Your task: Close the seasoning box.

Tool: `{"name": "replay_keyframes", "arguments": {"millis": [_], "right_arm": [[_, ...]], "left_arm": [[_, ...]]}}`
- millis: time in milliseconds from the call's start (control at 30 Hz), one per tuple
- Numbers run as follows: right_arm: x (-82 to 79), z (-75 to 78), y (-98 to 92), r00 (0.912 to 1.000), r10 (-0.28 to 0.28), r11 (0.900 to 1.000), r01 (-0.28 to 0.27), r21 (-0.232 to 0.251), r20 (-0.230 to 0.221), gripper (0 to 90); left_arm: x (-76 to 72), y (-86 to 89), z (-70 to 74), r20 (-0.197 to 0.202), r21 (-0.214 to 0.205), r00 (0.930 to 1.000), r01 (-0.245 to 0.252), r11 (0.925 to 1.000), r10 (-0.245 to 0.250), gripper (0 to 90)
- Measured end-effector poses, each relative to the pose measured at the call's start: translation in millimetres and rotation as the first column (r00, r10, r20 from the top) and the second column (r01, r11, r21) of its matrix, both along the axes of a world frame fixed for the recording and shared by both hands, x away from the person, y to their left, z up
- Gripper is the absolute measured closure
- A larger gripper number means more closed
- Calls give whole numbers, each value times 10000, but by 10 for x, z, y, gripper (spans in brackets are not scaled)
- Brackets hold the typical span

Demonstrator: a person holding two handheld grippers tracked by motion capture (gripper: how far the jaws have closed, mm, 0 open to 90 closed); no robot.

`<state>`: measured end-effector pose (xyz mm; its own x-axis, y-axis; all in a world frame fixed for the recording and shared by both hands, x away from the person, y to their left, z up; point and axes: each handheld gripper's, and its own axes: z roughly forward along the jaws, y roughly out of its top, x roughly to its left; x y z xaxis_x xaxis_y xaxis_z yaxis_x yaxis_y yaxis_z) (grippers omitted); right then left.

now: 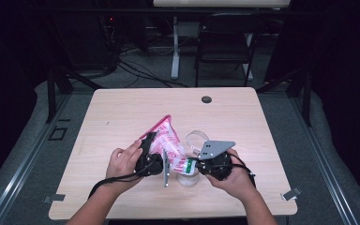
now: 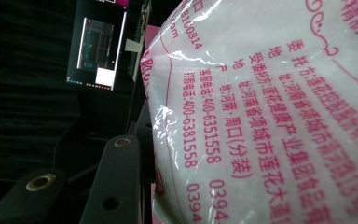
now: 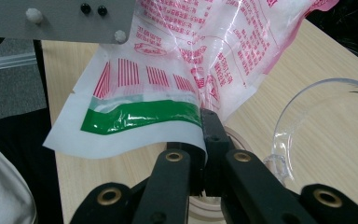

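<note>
— Right gripper (image 3: 204, 154) first: what are its jaws doing?

— They are pressed together on the lower edge of a plastic bag (image 3: 205, 60), right beside the bag's green band, as the right gripper view shows. The film folds over the jaw tips.

— And the left gripper (image 1: 151, 161)?

— From the high view it sits against the bag's left side, with the left hand (image 1: 124, 161) wrapped around it. In the left gripper view one black jaw rises beside the bag (image 2: 270, 112), which bulges with white powder and carries pink printed text. The other jaw is behind the bag, so I cannot tell whether that gripper is clamped or loose.

— Where is the bag overall?

— Held above the table (image 1: 122, 112) between the two grippers, near the front edge. Its pink top corner points up and away from the person, tilted to the left.

— Anything beneath it?

— A clear glass jar (image 1: 188, 177) stands on the table just under the bag's lower end, between the two hands. A clear curved piece (image 3: 307, 121), perhaps its lid, lies just beside it.

— And farther out?

— A dark round plug (image 1: 206, 99) sits near the table's far edge, and a black chair (image 1: 227, 42) stands beyond the table.
</note>
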<state>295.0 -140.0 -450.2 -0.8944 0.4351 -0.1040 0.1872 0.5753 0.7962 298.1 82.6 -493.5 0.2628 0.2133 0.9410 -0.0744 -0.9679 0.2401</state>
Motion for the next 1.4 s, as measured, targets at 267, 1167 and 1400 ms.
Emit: {"name": "replay_keyframes", "arguments": {"millis": [267, 1167, 1400], "right_arm": [[8, -9, -10, 10000, -41, 10000, 41, -20, -8, 900], [60, -144, 21, 9993, -13, 9996, 3, -267, -377, 899], [59, -149, 29, 9994, -13, 9993, 0, -383, -342, 900]], "left_arm": [[5, -19, -1, 75, 55, 10000, 34, 10000, -35, 625], [-5, -39, -22, 138, 244, 9999, 39, 9997, -43, 630], [-11, -43, 10, 201, 284, 9997, 107, 9995, -112, 632]]}}
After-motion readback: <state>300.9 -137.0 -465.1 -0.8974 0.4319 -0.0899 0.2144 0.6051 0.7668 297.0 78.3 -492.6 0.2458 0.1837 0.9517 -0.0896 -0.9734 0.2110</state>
